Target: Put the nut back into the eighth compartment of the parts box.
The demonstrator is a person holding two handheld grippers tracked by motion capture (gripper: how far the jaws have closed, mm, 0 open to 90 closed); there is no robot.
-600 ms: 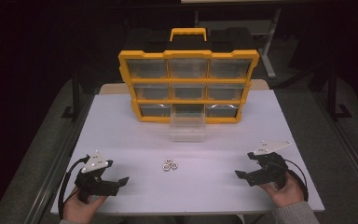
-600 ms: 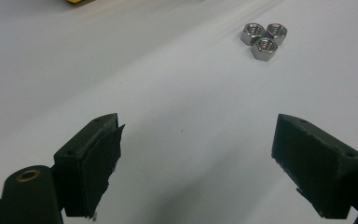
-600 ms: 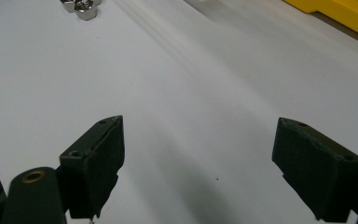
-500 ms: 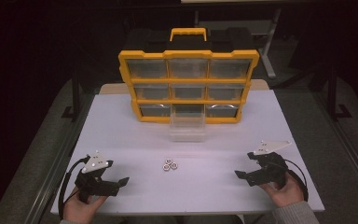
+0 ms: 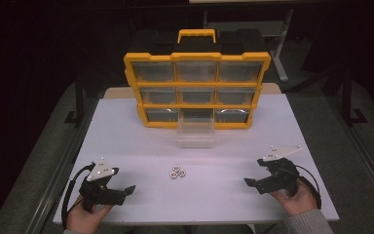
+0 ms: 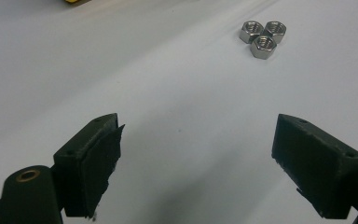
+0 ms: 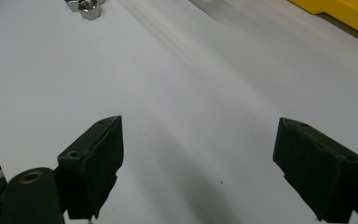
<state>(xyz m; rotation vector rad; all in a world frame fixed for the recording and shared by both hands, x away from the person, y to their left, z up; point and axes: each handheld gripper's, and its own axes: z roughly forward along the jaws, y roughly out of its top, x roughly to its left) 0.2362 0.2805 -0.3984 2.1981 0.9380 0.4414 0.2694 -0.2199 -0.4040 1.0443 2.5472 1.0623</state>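
High view: white bench (image 5: 126, 131), bare over most of its top; yellow drawer organizer (image 5: 197, 90) upright at the far middle, three rows of three clear drawers, black-and-yellow handle on top; clear drawer (image 5: 196, 133) pulled out and set on the bench just in front of the organizer's bottom row, middle column; three steel nuts (image 5: 177, 172) clustered and touching one another near the bench's middle, nearer the person's edge, well apart from the clear drawer; left hand-held gripper (image 5: 121, 191) low at the near left corner, held in a hand, grey three-cornered plate on top, black cable looped beside it, tips turned toward the nuts, jaws spread, nothing between; right hand-held gripper (image 5: 254, 178) low at the near right, held in a hand with a grey cuff at the wrist, grey plate on top, tips turned inward toward the nuts, jaws spread, nothing between. Left gripper view: left hand-held gripper (image 6: 198, 163) with two black jaws standing wide apart over bare white bench; three nuts (image 6: 262, 36) ahead and to the upper right, well clear of the jaws; a sliver of yellow at the top edge. Right gripper view: right hand-held gripper (image 7: 198, 165) with jaws likewise wide apart, empty, over bare bench; nuts (image 7: 86, 6) cut by the top edge at upper left; yellow organizer (image 7: 340, 11) corner at upper right
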